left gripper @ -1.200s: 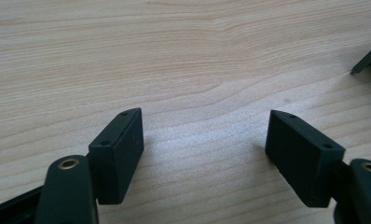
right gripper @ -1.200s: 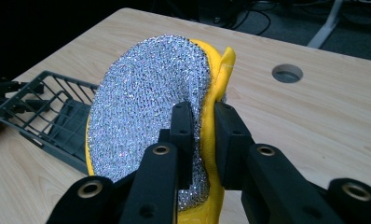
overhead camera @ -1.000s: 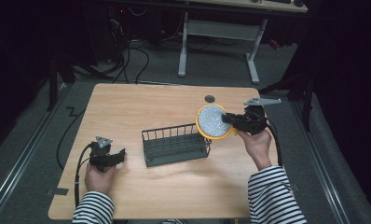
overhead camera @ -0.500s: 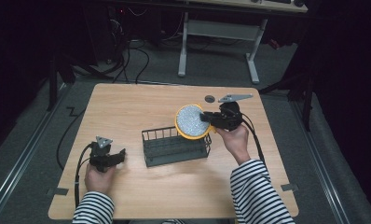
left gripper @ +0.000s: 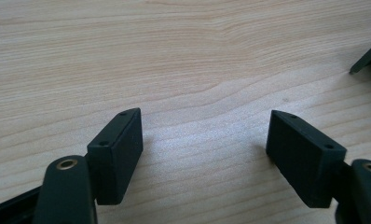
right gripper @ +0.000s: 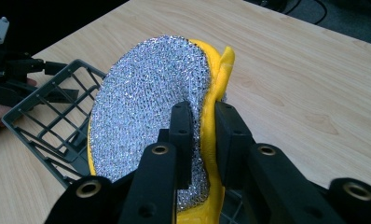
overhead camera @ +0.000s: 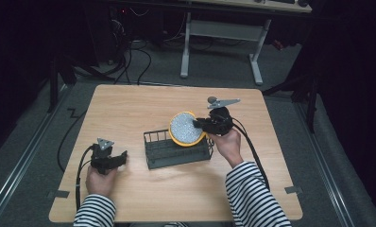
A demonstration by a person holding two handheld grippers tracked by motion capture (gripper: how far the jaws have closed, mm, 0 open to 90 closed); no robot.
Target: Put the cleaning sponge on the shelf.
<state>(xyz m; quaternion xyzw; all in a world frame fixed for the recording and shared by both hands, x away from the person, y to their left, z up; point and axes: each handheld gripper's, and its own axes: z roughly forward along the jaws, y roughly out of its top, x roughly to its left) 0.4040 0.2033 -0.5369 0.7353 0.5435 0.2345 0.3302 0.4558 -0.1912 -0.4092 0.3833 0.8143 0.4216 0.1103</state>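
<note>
A round yellow sponge with a silver mesh face [overhead camera: 186, 128] [right gripper: 148, 116] hangs tilted over the right end of a dark grey wire rack [overhead camera: 176, 149] [right gripper: 48, 119]. My right gripper [overhead camera: 200, 124] [right gripper: 203, 140] is shut on the sponge's edge, one jaw on the mesh side and one on the yellow side. My left gripper [overhead camera: 124, 157] [left gripper: 204, 144] rests low over the bare wood at the front left, left of the rack, open with nothing between its jaws.
The wooden table [overhead camera: 129, 109] carries the rack at its middle. A small dark round object [overhead camera: 212, 100] lies near the back right. A desk frame and cables stand on the floor behind the table.
My right gripper has carried the sponge leftward from the table's right side to above the rack's right end. The left gripper has stayed put.
</note>
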